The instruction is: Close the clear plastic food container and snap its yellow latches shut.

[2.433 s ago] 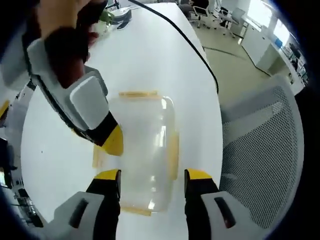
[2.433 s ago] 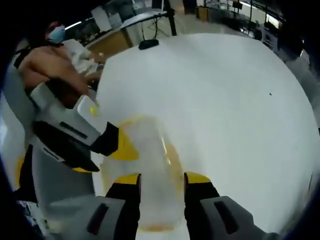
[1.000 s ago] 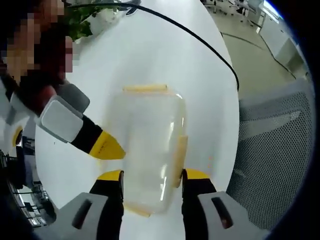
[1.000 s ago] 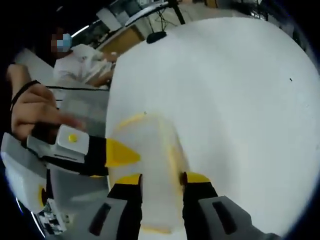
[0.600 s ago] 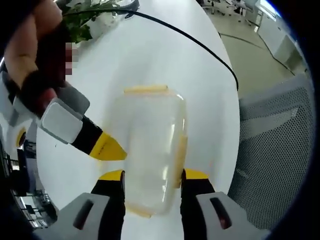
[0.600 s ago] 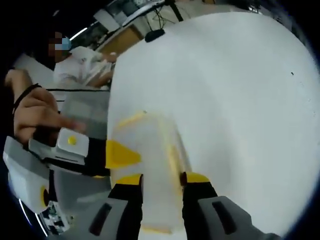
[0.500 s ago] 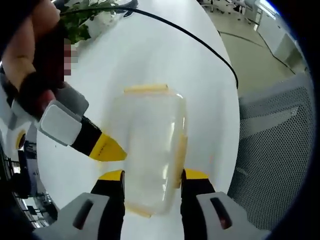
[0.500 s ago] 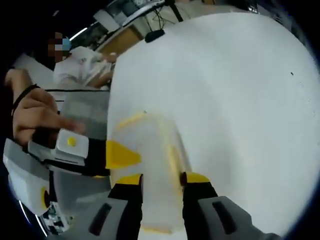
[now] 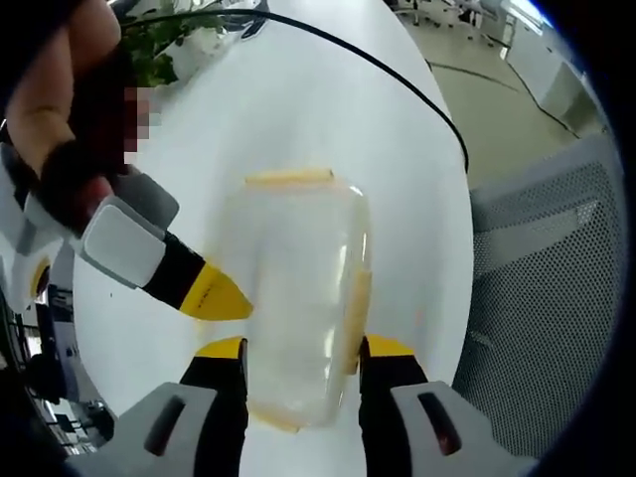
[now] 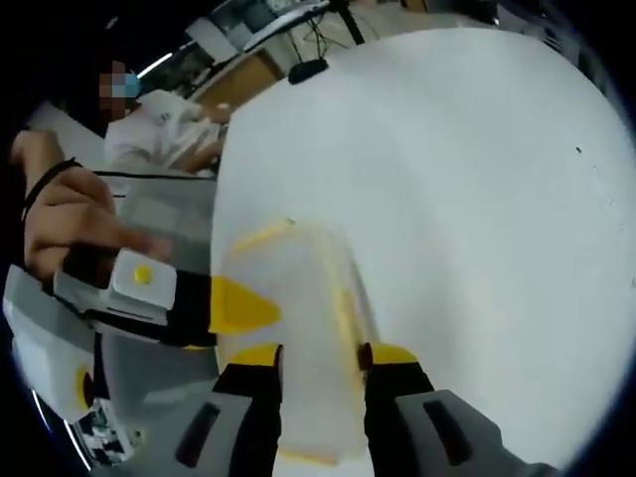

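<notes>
The clear plastic container [image 9: 298,283] lies on the white table [image 9: 328,109] with its lid on. A yellow latch [image 9: 288,177] shows at its far end and another [image 9: 355,306] along its right side. My left gripper [image 9: 303,350] stands with its jaws apart on either side of the container's near end, close against its walls. My right gripper's yellow tip [image 9: 214,296] touches the container's left side. In the right gripper view the container [image 10: 298,298] lies under my right gripper [image 10: 323,356], whose jaws are apart, one by a side latch [image 10: 343,313]. The left gripper's tip [image 10: 238,305] is at the container's left.
A black cable [image 9: 397,79] crosses the table's far part. A grey mesh chair [image 9: 537,298] stands off the table's right edge. A plant [image 9: 169,40] sits at the far left. A person's hand [image 10: 70,224] holds the left gripper, and another person sits beyond the table.
Since 2.4 s ago both views have drawn closer to the container and the right gripper's tip has slid along its left side. Over the last second nothing has visibly moved.
</notes>
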The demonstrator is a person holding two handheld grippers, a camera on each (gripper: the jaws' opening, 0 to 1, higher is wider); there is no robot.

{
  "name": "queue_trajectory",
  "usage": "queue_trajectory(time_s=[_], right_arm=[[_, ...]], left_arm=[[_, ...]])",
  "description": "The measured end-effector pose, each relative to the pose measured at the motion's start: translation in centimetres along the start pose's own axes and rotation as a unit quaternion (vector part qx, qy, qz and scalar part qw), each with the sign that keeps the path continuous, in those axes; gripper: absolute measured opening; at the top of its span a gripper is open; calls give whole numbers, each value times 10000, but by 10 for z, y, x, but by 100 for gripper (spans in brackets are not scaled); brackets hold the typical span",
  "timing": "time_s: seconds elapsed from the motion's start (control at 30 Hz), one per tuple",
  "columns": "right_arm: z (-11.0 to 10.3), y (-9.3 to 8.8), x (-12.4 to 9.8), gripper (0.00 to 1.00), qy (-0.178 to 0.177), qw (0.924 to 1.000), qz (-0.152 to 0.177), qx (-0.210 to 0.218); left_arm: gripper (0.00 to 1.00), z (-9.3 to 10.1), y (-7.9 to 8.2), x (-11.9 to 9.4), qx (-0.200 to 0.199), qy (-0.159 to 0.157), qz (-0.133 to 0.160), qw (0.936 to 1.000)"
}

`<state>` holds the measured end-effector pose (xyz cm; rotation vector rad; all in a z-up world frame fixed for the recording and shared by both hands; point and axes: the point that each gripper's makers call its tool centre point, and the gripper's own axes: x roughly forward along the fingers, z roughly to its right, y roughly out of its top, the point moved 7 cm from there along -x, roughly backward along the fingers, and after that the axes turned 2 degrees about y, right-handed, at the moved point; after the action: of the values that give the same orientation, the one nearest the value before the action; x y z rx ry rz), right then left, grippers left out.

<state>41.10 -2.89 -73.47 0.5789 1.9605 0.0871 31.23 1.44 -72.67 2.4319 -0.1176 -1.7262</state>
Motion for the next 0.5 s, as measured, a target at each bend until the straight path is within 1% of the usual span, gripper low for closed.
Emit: queue_trajectory(time_s=[0.2, 0.37, 0.43, 0.5], right_arm=[[0, 0, 0, 31, -45, 9999, 12, -96], [0, 0, 0, 33, -94, 9999, 31, -64], [0, 0, 0, 33, -93, 9999, 83, -43], [0, -1, -1, 34, -102, 9999, 123, -51]], left_arm=[[43, -2, -1, 0, 7, -9, 46, 10000], [44, -3, 0, 0, 0, -18, -22, 10000], [44, -4, 0, 0, 30, -70, -44, 10000], [44, -6, 0, -1, 155, -162, -57, 9997]])
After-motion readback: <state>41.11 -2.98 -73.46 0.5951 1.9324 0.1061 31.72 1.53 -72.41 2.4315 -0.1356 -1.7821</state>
